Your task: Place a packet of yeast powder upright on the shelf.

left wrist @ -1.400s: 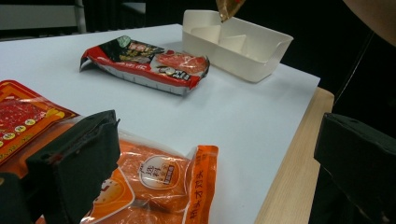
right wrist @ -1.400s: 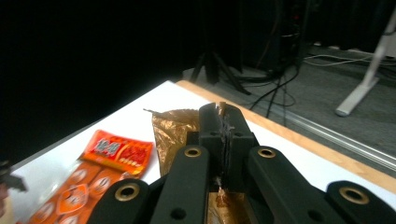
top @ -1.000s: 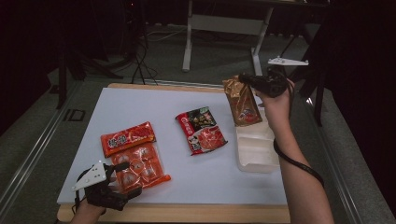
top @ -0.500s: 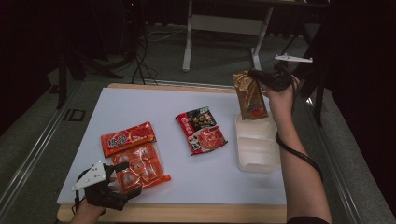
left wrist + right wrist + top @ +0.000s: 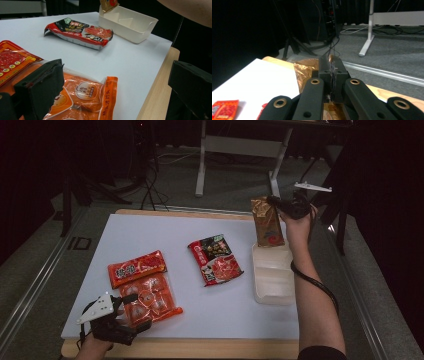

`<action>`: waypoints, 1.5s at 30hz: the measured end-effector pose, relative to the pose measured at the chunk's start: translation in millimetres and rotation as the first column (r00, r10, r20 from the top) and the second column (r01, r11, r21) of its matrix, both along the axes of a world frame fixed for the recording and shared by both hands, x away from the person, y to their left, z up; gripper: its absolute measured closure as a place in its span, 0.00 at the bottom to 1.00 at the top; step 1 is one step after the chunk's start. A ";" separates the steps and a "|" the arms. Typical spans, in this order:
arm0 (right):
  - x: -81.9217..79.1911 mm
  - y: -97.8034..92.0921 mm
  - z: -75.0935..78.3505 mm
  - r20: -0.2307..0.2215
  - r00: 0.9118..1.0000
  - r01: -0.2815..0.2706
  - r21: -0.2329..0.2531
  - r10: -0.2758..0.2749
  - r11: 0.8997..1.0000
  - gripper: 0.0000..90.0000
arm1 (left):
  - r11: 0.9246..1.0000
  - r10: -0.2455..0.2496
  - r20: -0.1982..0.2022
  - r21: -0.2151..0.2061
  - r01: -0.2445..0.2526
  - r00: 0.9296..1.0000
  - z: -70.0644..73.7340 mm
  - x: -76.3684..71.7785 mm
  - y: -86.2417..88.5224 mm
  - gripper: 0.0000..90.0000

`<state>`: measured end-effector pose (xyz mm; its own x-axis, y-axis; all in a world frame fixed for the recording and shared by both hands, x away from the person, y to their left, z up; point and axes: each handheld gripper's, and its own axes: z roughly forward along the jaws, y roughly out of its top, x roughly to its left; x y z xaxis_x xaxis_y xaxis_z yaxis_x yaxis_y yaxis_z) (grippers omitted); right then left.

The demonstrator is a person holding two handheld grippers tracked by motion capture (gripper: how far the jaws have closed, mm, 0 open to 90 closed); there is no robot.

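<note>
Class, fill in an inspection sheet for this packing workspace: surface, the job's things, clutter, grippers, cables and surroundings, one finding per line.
Surface: white table top with a wooden edge, flat.
Job's things: brown packet hanging upright over the far end of the white tray.
Clutter: red-black packet, red packet and orange packet lying flat.
Grippers: right gripper clamped on the brown packet's top; left gripper open at the orange packet.
Cables: black cable along the right forearm.
Surroundings: dark floor, white stand legs.

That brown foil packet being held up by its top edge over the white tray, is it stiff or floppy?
Probably fairly stiff: the brown foil packet hangs straight from the right hand-held gripper without folding. Its crinkled top suggests thin, creasable foil. Likely light, since a pinch holds it above the white tray.
</note>
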<state>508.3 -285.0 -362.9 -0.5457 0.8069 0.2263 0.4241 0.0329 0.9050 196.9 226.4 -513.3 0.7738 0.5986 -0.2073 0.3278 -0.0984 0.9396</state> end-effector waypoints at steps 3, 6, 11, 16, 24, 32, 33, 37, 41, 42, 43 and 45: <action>2.6 -0.4 -4.7 -0.005 1.000 0.005 -0.007 -0.005 1.000 0.99 | 1.000 0.001 0.000 0.000 -0.001 1.000 -0.1 0.2 0.3 0.00; 4.9 -0.7 -9.3 -0.014 1.000 0.004 0.007 -0.004 1.000 0.99 | 1.000 0.001 -0.001 0.001 -0.001 1.000 -0.1 0.3 0.2 0.00; 4.9 1.6 -20.0 -0.030 1.000 0.002 0.010 -0.002 1.000 0.99 | 1.000 -0.001 -0.001 0.002 0.001 1.000 -0.1 0.2 -0.2 0.00; 3.0 -2.3 -28.6 -0.046 0.999 0.010 0.028 -0.009 1.000 0.99 | 1.000 -0.002 -0.001 0.003 0.002 1.000 -0.1 0.1 -0.3 0.00; -2.4 -14.9 -45.3 -0.092 0.996 0.024 0.068 -0.018 0.997 0.98 | 1.000 -0.003 -0.001 0.008 0.003 1.000 -0.1 0.1 -0.8 0.00; -11.7 -29.1 -56.1 -0.117 0.991 0.071 0.052 -0.064 0.996 0.97 | 1.000 -0.006 0.001 0.012 0.006 1.000 0.0 0.2 -1.7 0.00; -13.0 -31.7 -56.3 -0.118 0.990 0.084 0.042 -0.079 0.996 0.97 | 1.000 -0.006 0.001 0.012 0.006 1.000 0.0 0.1 -1.8 0.00; -18.1 -41.9 -56.8 -0.118 0.986 0.123 0.014 -0.121 0.992 0.97 | 1.000 -0.005 0.002 0.013 0.005 1.000 0.1 0.1 -1.8 0.01; -22.2 -51.1 -58.5 -0.118 0.982 0.152 0.001 -0.151 0.988 0.95 | 1.000 -0.006 0.002 0.016 0.006 1.000 0.1 0.0 -2.3 0.00; -22.8 -53.1 -58.6 -0.121 0.980 0.157 0.001 -0.156 0.988 0.94 | 1.000 -0.006 0.001 0.016 0.006 1.000 -0.1 0.1 -2.3 0.00; -23.1 -54.5 -58.5 -0.122 0.980 0.160 -0.006 -0.160 0.987 0.94 | 1.000 -0.006 0.001 0.016 0.006 1.000 -0.2 0.3 -2.2 0.00; -24.0 -56.1 -57.3 -0.121 0.978 0.168 -0.024 -0.170 0.986 0.92 | 1.000 -0.005 0.000 0.016 0.005 1.000 -0.3 0.7 -2.1 0.00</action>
<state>484.3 -341.1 -420.2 -0.3704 0.8884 0.2712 0.5315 -0.0368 0.8463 197.5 224.4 -513.6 0.7768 0.5981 -0.1973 0.3270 -0.1153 0.9380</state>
